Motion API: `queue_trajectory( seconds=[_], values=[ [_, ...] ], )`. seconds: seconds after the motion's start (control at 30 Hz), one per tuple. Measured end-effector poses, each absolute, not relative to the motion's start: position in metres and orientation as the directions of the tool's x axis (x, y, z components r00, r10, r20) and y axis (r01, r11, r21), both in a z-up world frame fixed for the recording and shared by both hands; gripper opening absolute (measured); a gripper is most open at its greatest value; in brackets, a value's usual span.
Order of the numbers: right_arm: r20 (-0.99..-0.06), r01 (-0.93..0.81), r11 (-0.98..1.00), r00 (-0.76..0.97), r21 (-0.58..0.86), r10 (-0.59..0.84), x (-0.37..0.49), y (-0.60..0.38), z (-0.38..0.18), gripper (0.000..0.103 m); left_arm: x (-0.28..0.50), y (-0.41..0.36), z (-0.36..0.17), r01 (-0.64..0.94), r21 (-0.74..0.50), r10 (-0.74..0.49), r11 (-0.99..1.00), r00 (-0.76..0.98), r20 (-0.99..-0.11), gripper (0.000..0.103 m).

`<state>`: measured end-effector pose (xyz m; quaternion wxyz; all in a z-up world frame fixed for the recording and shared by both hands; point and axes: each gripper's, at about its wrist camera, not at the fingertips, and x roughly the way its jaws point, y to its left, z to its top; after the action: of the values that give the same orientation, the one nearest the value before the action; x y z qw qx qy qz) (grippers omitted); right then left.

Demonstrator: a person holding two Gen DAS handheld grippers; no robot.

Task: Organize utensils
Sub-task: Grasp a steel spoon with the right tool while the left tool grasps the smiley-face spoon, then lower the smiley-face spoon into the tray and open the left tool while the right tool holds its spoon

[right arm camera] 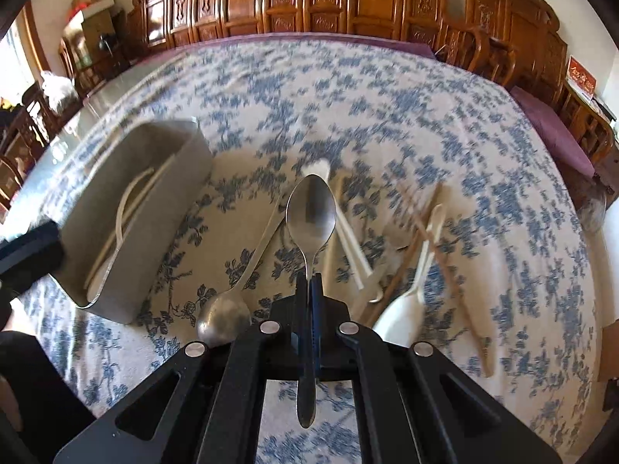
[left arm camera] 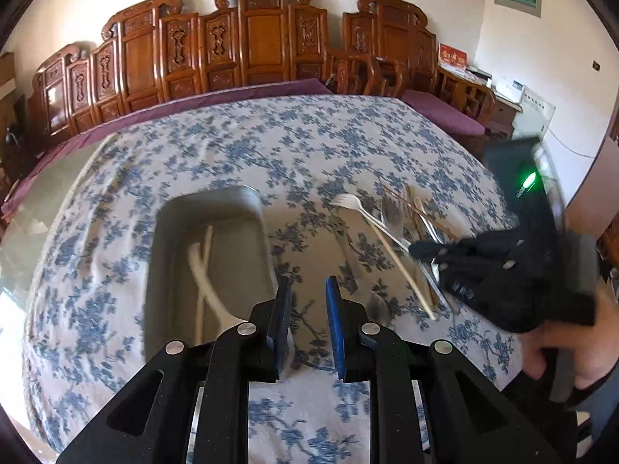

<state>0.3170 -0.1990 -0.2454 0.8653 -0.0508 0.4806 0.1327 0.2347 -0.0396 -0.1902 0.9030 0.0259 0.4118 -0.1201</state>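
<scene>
My right gripper (right arm camera: 309, 278) is shut on a metal spoon (right arm camera: 311, 216), bowl pointing away, held above the table. It also shows in the left wrist view (left arm camera: 425, 249) over the utensil pile. My left gripper (left arm camera: 308, 290) is open and empty, just right of the grey tray (left arm camera: 174, 208). The tray (right arm camera: 166, 201) holds white utensils (left arm camera: 203, 266). Loose on the cloth lie a second metal spoon (right arm camera: 224, 319), a white fork (left arm camera: 348, 201), a white spoon (right arm camera: 398, 315) and wooden chopsticks (right arm camera: 445, 270).
The table has a blue-flowered cloth (left arm camera: 271, 147). Carved wooden chairs (left arm camera: 263, 38) line the far side with purple cushions (left arm camera: 441, 112). A hand (left arm camera: 557, 352) holds the right gripper at the table's right edge.
</scene>
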Motion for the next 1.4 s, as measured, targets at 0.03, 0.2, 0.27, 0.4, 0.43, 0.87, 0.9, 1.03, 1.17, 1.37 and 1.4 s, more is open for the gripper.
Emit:
queue_trajectory(
  seconds=[0.03,0.2,0.27,0.4,0.43,0.87,0.9,1.03,1.17,1.37,1.4],
  values=[
    [-0.84,-0.279,0.959,0.511,0.038,0.182,0.316,-0.203,-0.242,0.003,0.236,-0.046,-0.193,0.246,-0.058,-0.204,0.968,0.621,-0.757,0.017],
    [-0.825,-0.274,0.961,0.533,0.042,0.188,0.309,-0.23,-0.23,0.003,0.247,-0.073,-0.203,0.278,-0.037,-0.2,0.96,0.589,-0.783,0.017],
    [-0.822,-0.267,0.962,0.536,0.053,0.193,0.307,-0.24,-0.23,0.003,0.253,-0.083,-0.208,0.288,-0.035,-0.201,0.957,0.571,-0.796,0.017],
    [-0.817,-0.256,0.964,0.539,0.073,0.205,0.301,-0.258,-0.232,0.003,0.268,-0.1,-0.222,0.297,-0.04,-0.199,0.954,0.526,-0.827,0.017],
    [-0.817,-0.255,0.964,0.539,0.076,0.207,0.301,-0.26,-0.234,0.003,0.271,-0.103,-0.226,0.297,-0.038,-0.194,0.954,0.517,-0.834,0.017],
    [-0.812,-0.245,0.964,0.539,0.103,0.224,0.295,-0.286,-0.243,0.003,0.311,-0.119,-0.275,0.251,-0.015,-0.121,0.968,0.41,-0.904,0.017],
    [-0.811,-0.247,0.963,0.539,0.105,0.226,0.295,-0.287,-0.243,0.003,0.312,-0.119,-0.276,0.249,-0.014,-0.118,0.968,0.406,-0.906,0.017],
    [-0.809,-0.257,0.961,0.539,0.107,0.234,0.294,-0.286,-0.242,0.003,0.316,-0.117,-0.28,0.235,-0.012,-0.106,0.972,0.393,-0.914,0.017],
    [-0.807,-0.265,0.958,0.539,0.109,0.241,0.293,-0.284,-0.241,0.004,0.318,-0.117,-0.283,0.226,0.002,-0.089,0.974,0.388,-0.917,0.014],
    [-0.806,-0.279,0.954,0.538,0.105,0.246,0.291,-0.282,-0.24,0.004,0.323,-0.114,-0.283,0.214,-0.006,-0.089,0.977,0.381,-0.92,0.007],
    [-0.806,-0.28,0.954,0.539,0.104,0.246,0.29,-0.282,-0.24,0.004,0.322,-0.115,-0.283,0.214,-0.005,-0.088,0.977,0.382,-0.92,0.006]
  ],
)
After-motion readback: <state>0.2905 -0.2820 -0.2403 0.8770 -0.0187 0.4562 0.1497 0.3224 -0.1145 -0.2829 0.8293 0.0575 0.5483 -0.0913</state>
